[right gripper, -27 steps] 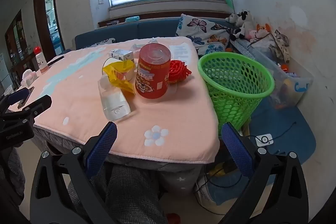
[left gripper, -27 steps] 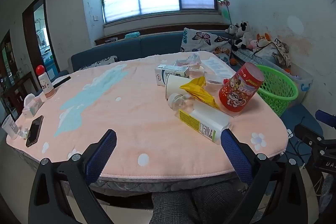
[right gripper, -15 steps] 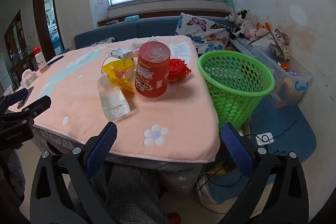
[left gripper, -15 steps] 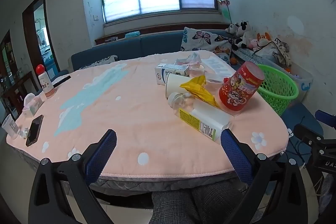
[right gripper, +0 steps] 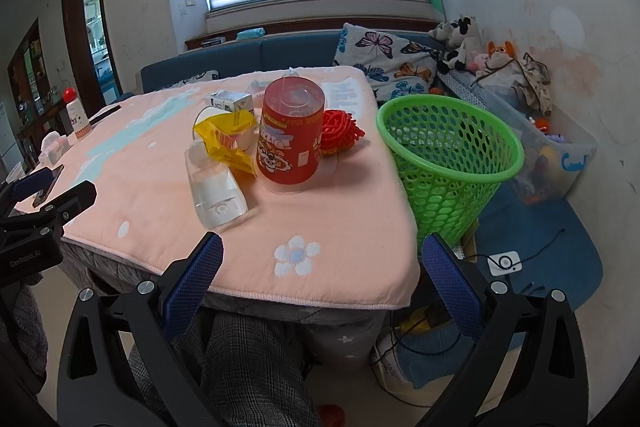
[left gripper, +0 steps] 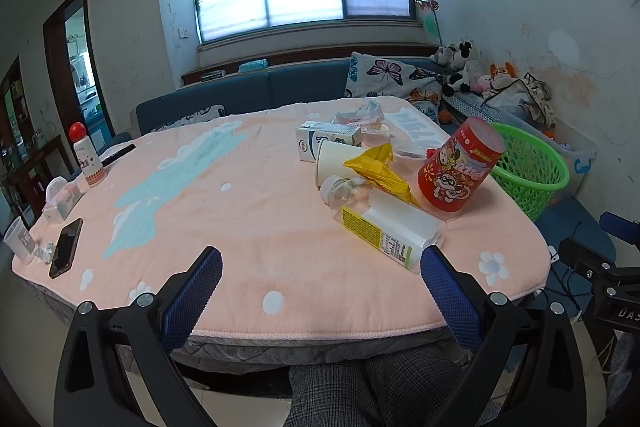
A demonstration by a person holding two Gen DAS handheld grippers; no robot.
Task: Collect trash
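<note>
The table (left gripper: 248,227) fills the view ahead of both grippers, its near edge just under their fingertips. The green basket (right gripper: 452,147) stands off the table's corner, ahead and to the right of the right gripper (right gripper: 322,259), well apart from the left gripper (left gripper: 320,271). Both grippers hover with jaws spread wide and nothing between them.

The trash sits in one tight heap ahead: a red cup (right gripper: 290,139) upside down on its wide rim, long axis near upright; a clear bottle (left gripper: 380,223) lying flat, cap pointing away from the left gripper and to its left, base toward its right finger; a yellow wrapper (left gripper: 380,169) draped between cup and bottle; a white paper cup (left gripper: 332,157) on its side, mouth toward the left; a carton (left gripper: 326,143) behind.

The risk I see is crowding: closing on the bottle may drag the wrapper along or nudge the red cup over. The round bottle could roll off the near edge.
</note>
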